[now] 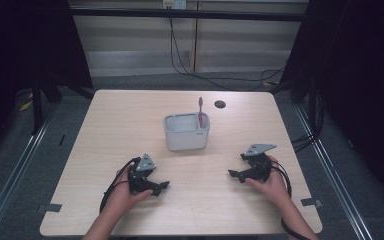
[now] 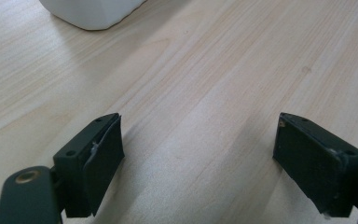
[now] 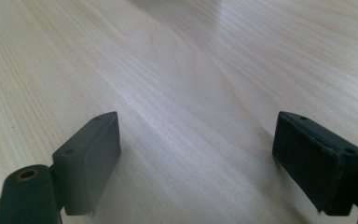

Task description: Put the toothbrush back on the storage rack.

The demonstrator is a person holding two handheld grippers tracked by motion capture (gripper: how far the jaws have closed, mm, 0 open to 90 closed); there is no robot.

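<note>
Table [image 1: 130, 130]: pale wood grain, rounded corners; a small dark round hole [image 1: 220, 104] near the far edge, right of centre.
Holder [image 1: 186, 131]: white, rounded box shape, open top with inner dividers; stands near the table's middle, slightly toward the far side; its base corner shows at the top of the left gripper view [image 2: 91, 11].
Writing: a small dark mark on the holder's front, near its upper right; too small to read.
Toothbrush [image 1: 199, 111]: pink-red, upright in the holder's right compartment; its top rises above the rim.
Left gripper [image 1: 161, 187]: held in the left hand [image 1: 122, 195] low over the near-left part of the table; jaws wide apart with bare wood between them.
Right gripper [image 1: 235, 175]: held in the right hand [image 1: 270, 184] near the table's near-right part; jaws wide apart over bare wood.
Open room: bare tabletop between the two grippers and between each gripper and the holder; both grippers sit well apart from the holder; wide bare strips along the left and right edges.
Surroundings: grey floor around the table; black cables [image 1: 190, 70] lying beyond the far edge; dark curtains on both sides.
</note>
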